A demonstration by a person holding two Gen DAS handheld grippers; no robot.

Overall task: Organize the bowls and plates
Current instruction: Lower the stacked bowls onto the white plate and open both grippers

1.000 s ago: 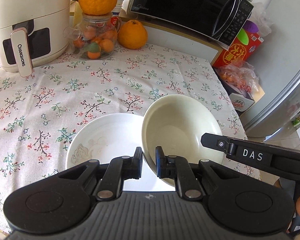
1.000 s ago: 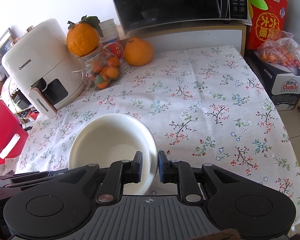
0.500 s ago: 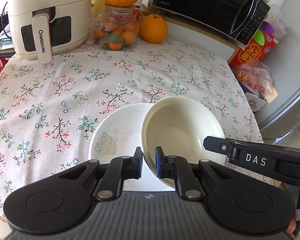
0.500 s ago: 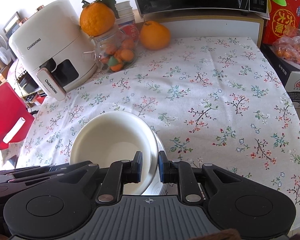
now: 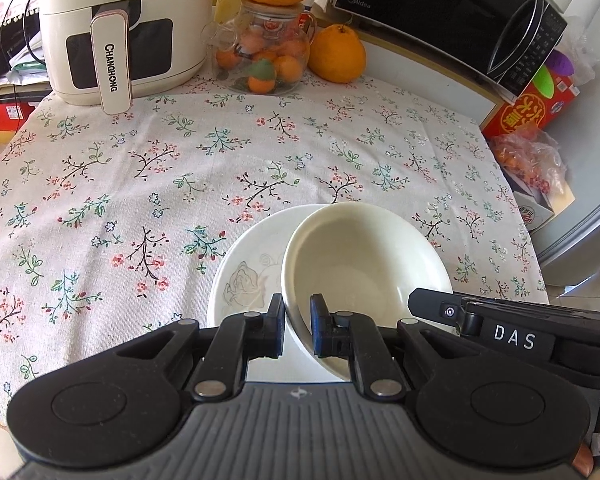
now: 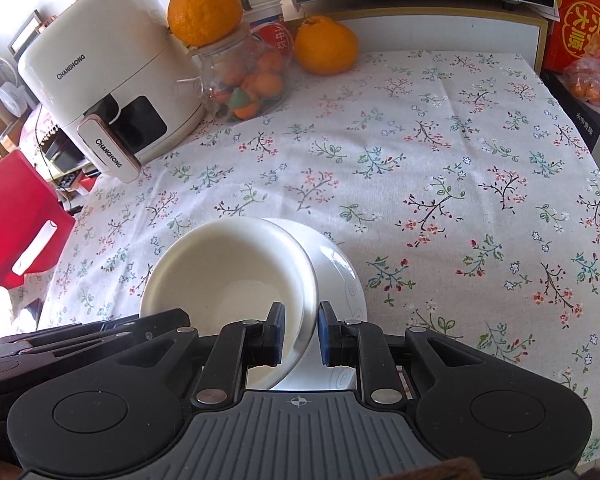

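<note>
**Bowl held by both sides above the plate, near the front edge**

Nearest to me, I hold the cream bowl [image 5: 360, 264] with both tools. The left gripper [image 5: 297, 330] is closed on the bowl's left rim, one of the fingers [image 5: 275, 330] outside the wall and the other inside. The right gripper [image 6: 300, 334] is at the opposite rim; its fingers stand close on either side of the wall and I judge that they grip it, though a thin gap seems to show on the outer side. The bowl is tilted and sits over the white plate [image 5: 240, 276] with the faint rose drawing, which lies on the surface [image 5: 180, 168] near its front edge.

My judgement: the stacking of bowl on plate is almost done; it remains to set the bowl level and let go. I see no other dishes waiting.

Along the far edge stand the air fryer [image 5: 120, 28], a glass jar [image 5: 268, 56] of small oranges with a large orange on top, and one more orange [image 5: 337, 53]. Behind is the microwave [image 5: 448, 12].
</note>
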